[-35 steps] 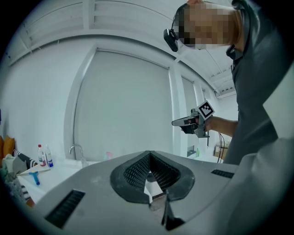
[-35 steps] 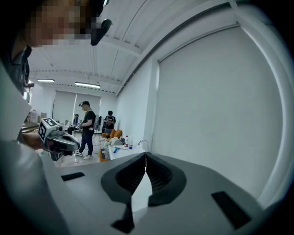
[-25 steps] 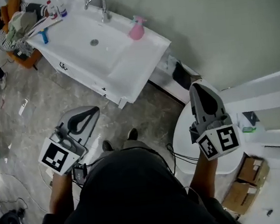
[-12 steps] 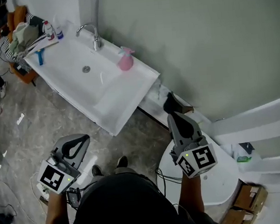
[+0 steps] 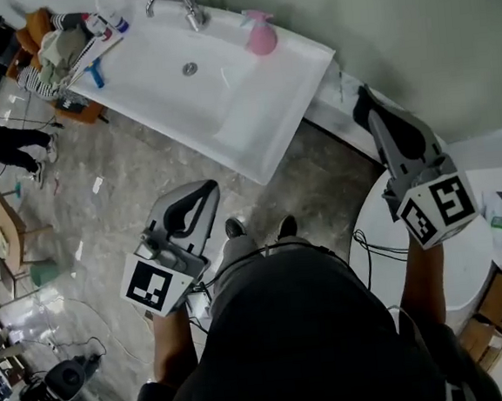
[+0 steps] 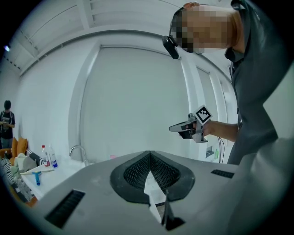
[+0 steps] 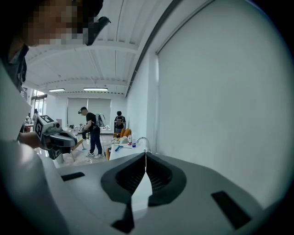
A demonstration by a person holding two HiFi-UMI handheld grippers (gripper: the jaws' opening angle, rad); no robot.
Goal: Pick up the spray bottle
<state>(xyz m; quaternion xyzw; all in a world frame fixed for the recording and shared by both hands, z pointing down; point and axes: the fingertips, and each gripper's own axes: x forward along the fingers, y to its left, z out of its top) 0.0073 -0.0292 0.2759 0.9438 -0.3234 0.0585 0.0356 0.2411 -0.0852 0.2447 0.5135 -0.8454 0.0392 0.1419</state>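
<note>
I am watching a person stand on a shiny grey stone floor (image 5: 117, 172) in a bright room with pale walls. A long white sink top (image 5: 252, 108) is sitting against the wall at the person's 12 o'clock.

The pink spray bottle (image 5: 260, 35) is standing upright at the back of that sink top, close to the wall, at 3 o'clock from the silver tap (image 5: 177, 1). It is well apart from both grippers.

Two little bottles (image 5: 111, 22) are standing at 9 o'clock from the tap, and a blue thing (image 5: 94, 75) is lying near them. Their labels are too small for me to read.

A heap of clothes (image 5: 50, 47) is lying on something orange past the sink's end. Brown boxes (image 5: 496, 300) are sitting at the person's 4 o'clock.

The left gripper (image 5: 202, 195) is hanging over the floor with its jaws pressed together and holding nothing. The right gripper (image 5: 367, 105) is pointing toward the wall at 1 o'clock, and its jaws are together and empty too. Each one is carrying a cube (image 5: 154, 285) with black-and-white square marks.
</note>
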